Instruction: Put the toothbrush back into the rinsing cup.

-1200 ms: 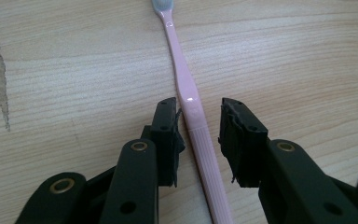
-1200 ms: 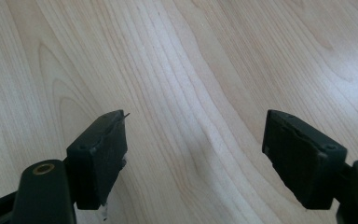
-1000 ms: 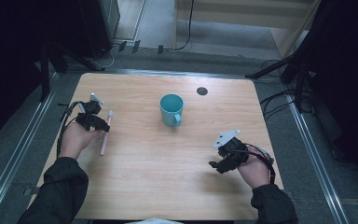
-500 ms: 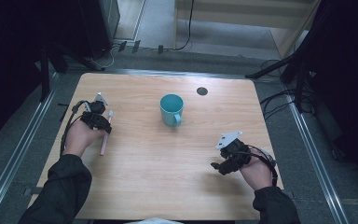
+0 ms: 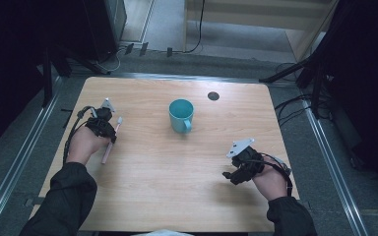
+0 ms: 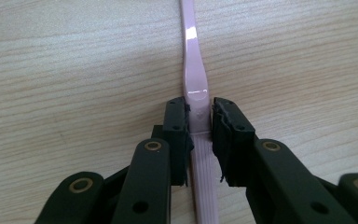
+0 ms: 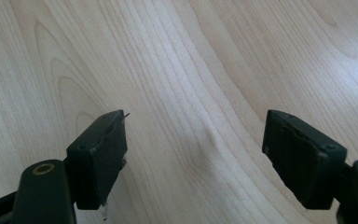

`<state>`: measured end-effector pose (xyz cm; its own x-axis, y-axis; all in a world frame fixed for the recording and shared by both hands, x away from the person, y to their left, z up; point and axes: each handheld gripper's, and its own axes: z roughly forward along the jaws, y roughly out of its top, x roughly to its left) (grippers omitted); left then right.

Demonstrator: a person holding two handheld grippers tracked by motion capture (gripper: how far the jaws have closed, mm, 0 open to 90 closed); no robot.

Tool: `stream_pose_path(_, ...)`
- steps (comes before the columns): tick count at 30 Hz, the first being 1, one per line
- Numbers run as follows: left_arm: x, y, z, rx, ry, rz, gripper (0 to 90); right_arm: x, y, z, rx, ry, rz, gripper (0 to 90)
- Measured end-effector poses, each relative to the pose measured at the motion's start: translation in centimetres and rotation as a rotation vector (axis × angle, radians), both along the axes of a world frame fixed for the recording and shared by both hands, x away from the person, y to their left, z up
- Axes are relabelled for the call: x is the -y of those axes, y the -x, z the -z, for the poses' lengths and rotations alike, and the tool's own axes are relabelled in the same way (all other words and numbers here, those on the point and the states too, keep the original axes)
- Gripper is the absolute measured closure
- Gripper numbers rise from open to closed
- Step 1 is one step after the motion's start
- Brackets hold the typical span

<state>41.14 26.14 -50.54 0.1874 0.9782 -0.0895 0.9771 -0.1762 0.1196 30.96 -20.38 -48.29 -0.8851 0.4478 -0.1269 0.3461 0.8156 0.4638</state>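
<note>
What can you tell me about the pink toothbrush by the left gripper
The pink toothbrush is slim, glossy plastic, with a ribbed handle that narrows to a thin neck; its pale head points away from the person. It lies flat on the wooden table, left of the teal mug. The left gripper straddles its handle, jaws just closing, the pads at or almost at its sides.

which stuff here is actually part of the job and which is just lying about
In the job:
- pink toothbrush, lying flat on the table
- left gripper, jaws just closing, at both sides of its handle

Lying about:
- teal mug, upright mid-table
- right gripper, open over bare wood
- dark round spot near the far edge
</note>
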Motion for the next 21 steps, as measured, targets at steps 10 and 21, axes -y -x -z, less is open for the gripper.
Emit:
stream_pose_path(10,0.29,-0.22,-0.04,-0.016,-0.025,0.016,78.2,-0.10,0.00,0.09,-0.004,0.006,-0.004,21.9)
stream_pose_path(21,0.26,-0.18,-0.04,-0.005,-0.028,0.037,78.9,-0.04,0.02,0.02,-0.001,0.005,0.000,21.9)
